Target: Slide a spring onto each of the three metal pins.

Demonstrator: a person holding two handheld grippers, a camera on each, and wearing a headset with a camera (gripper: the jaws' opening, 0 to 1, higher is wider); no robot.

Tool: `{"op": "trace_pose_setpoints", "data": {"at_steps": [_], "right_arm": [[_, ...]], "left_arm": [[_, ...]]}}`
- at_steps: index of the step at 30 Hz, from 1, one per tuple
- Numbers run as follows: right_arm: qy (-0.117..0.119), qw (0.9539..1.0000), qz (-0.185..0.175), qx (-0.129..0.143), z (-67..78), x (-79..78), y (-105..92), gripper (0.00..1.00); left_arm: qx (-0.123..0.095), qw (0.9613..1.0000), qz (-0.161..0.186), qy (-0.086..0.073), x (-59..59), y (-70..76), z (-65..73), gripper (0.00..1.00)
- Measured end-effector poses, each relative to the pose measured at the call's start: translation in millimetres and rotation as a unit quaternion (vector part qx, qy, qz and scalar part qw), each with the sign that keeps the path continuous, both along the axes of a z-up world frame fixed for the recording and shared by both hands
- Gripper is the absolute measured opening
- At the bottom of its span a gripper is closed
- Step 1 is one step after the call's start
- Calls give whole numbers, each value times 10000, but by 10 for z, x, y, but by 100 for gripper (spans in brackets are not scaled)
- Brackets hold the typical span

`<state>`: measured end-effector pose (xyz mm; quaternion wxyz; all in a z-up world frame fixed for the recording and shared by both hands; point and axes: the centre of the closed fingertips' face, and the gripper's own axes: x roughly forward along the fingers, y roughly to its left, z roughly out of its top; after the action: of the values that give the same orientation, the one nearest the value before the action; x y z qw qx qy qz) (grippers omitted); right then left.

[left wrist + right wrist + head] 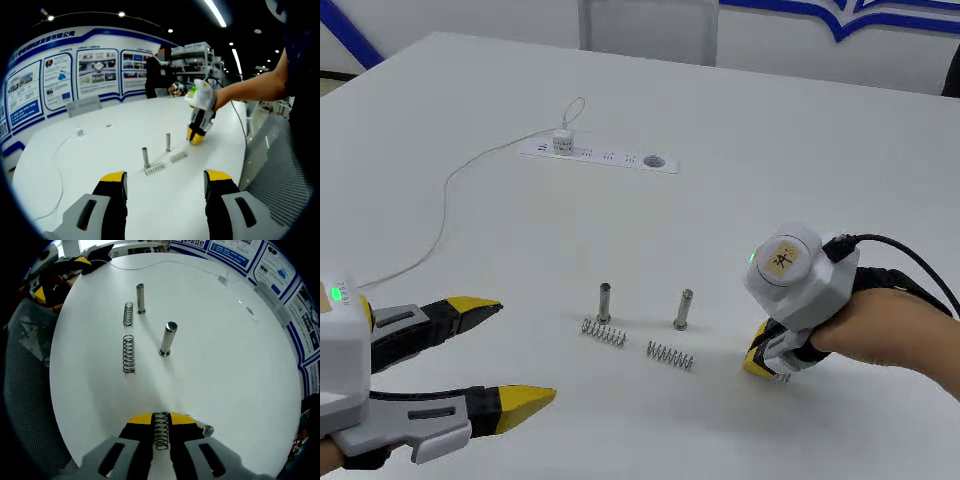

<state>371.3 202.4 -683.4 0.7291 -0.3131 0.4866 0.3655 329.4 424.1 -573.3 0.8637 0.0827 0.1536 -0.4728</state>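
Two metal pins stand upright mid-table, one on the left [604, 300] and one on the right [683, 308]. A loose spring [604, 332] lies in front of the left pin, and another spring [670, 355] lies in front of the right pin. My right gripper [765, 368] points down at the table to their right, shut on a third spring [161, 431]. The round head of a third pin [208, 430] shows just beside its jaws. My left gripper [510, 355] hovers at the near left, open and holding nothing, well short of the pins [145, 157].
A white power strip [600, 155] with a plug and a trailing cable [445, 195] lies farther back on the white table [800, 150]. A chair [650, 30] stands behind the far edge. A person [160, 70] stands beyond the table.
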Motion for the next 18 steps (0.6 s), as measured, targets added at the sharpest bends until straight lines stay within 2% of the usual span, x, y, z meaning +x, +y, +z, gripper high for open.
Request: {"op": "trace_pose_setpoints", "data": {"at_steps": [7,18], "right_arm": [[51,9996,233,-163,-3,-2,18,12],[14,9996,232,-149,2,-4,17,12]], "left_arm": [[-5,10000,-7,-7,-1,-11,9,64],[-2,10000,-14,-7,-14,-14,5,63]]}}
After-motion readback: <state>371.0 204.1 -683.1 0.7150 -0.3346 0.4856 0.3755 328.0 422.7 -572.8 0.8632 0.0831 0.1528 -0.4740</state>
